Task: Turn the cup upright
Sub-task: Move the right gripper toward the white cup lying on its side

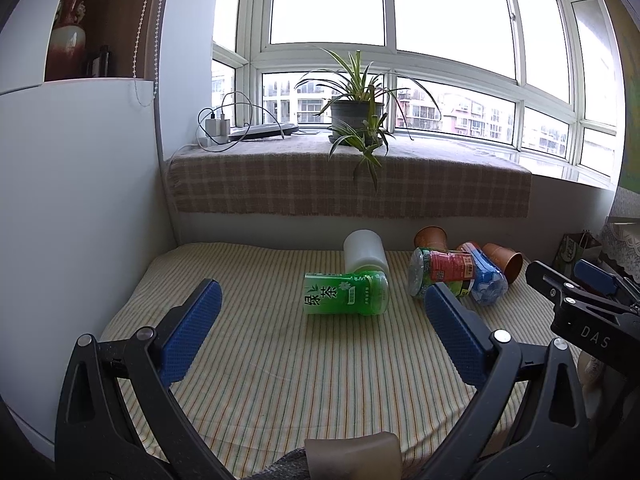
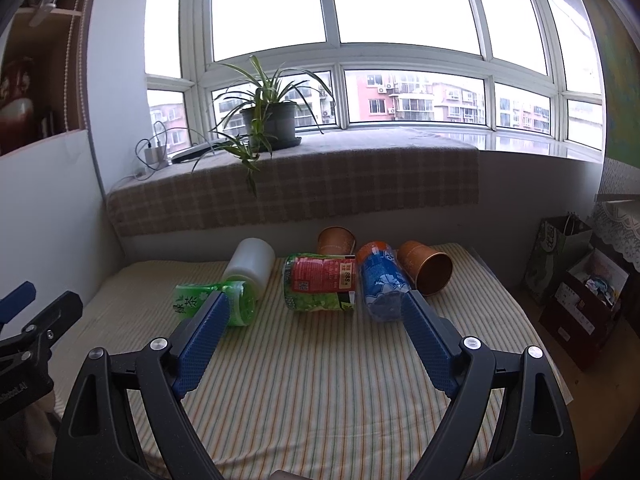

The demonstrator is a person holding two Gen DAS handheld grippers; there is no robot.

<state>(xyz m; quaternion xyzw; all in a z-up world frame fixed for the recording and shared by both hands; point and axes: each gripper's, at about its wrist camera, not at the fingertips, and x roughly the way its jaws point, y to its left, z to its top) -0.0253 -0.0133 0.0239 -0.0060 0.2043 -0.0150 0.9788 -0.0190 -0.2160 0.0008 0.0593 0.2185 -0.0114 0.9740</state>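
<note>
The right hand-held gripper point(image 2: 316, 320) is held spread wide and empty above the striped desk point(image 2: 320, 400). The left hand-held gripper point(image 1: 320, 312) is spread and empty too. No cup is held yet, so the reach seems to be the step in hand. Ahead and to the right, a brown cup point(image 2: 426, 266) lies on its side, well apart from the fingers. A second brown cup point(image 2: 336, 241) lies farther ahead. A blue bottle point(image 2: 384, 284), a red jar point(image 2: 320, 282), a green bottle point(image 2: 216, 304) and a white tub point(image 2: 252, 262) lie between and may be bumped.

Both wrist cameras look forward, low over the striped table point(image 1: 280, 360) toward the window point(image 2: 400, 20) — sharing the tipped containers.
</note>
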